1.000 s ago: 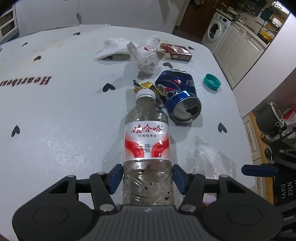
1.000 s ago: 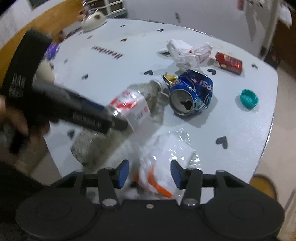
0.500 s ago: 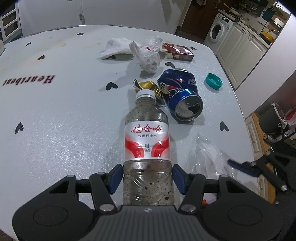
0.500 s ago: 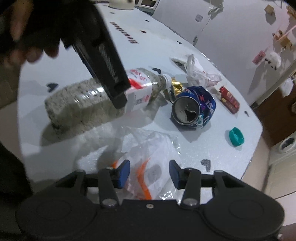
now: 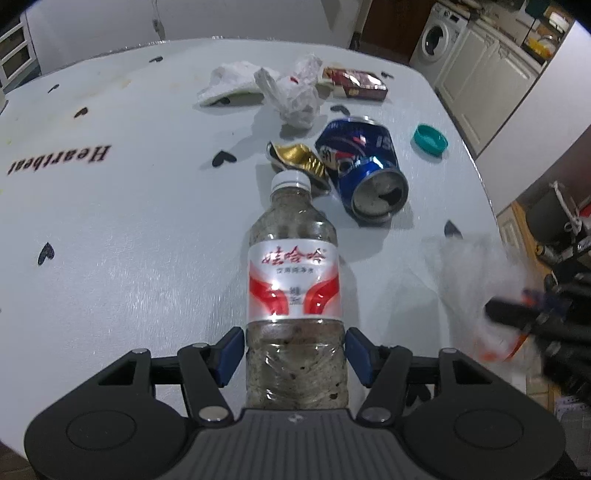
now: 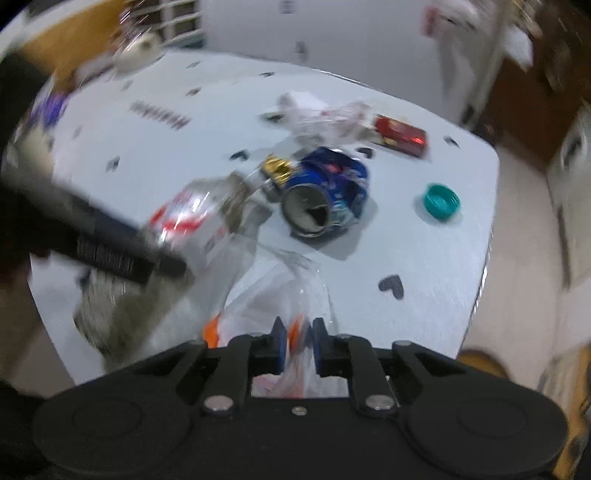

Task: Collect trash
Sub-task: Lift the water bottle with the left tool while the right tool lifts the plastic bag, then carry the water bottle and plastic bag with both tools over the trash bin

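Home kitchen, washing machine (image 5: 441,35), white cabinets (image 5: 491,77), table (image 5: 147,221)

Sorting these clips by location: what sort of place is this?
Most likely a home kitchen or dining area: a washing machine stands beside white cabinets, behind a table with a heart-print cover.

Cool, dim indoor light glares off the desk (image 5: 129,229) and bottle label (image 5: 293,280). Fisheye bending darkens the corners. The left view is mostly sharp; the right smears with motion blur.
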Demonstrator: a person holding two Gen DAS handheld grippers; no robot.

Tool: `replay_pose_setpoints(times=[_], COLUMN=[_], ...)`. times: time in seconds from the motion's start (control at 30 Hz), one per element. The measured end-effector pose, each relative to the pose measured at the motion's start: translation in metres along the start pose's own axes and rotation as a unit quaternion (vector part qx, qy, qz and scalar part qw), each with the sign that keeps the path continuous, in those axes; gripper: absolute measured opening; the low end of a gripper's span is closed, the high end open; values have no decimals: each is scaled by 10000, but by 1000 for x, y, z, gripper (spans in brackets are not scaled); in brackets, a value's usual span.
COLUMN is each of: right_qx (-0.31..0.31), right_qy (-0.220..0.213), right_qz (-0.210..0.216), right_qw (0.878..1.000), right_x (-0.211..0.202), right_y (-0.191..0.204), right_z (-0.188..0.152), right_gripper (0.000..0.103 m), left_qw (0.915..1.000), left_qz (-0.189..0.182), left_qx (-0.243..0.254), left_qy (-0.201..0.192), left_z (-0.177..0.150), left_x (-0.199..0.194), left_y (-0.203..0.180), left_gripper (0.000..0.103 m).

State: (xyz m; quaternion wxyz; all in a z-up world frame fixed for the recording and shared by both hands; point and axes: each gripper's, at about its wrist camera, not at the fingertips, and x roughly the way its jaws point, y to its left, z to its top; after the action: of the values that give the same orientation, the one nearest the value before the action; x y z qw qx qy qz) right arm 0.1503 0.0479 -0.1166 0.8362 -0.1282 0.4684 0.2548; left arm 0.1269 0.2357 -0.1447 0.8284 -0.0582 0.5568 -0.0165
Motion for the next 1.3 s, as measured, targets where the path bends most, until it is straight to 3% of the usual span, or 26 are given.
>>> replay_pose_setpoints(times=[0.17, 0.53, 0.67, 0.93, 1.3], right_qx=[618, 930, 1021, 1137, 1229], right_qy=[-25, 54, 80, 44, -402], right_qz=[105, 184, 221, 237, 194], right_qw=[9980, 9955, 9945, 9932, 9914], right_x=[-13, -10, -8, -10, -35], right_y=[-13, -13, -16, -18, -24], right_z=[-1, -7, -7, -9, 1], right_gripper=[12, 12, 12, 12, 11], left_qw=[9998, 9991, 9992, 9998, 9936], left_qz=[13, 41, 31, -2, -27], left_qx=[-6, 65, 38, -106, -263], left_qy=[215, 408, 395, -149, -1099], left_z=[-7, -11, -12, -12, -3], left_x=[2, 4, 6, -15, -66], left_y=[0, -8, -7, 0, 3], left_gripper=[72, 72, 61, 59, 58])
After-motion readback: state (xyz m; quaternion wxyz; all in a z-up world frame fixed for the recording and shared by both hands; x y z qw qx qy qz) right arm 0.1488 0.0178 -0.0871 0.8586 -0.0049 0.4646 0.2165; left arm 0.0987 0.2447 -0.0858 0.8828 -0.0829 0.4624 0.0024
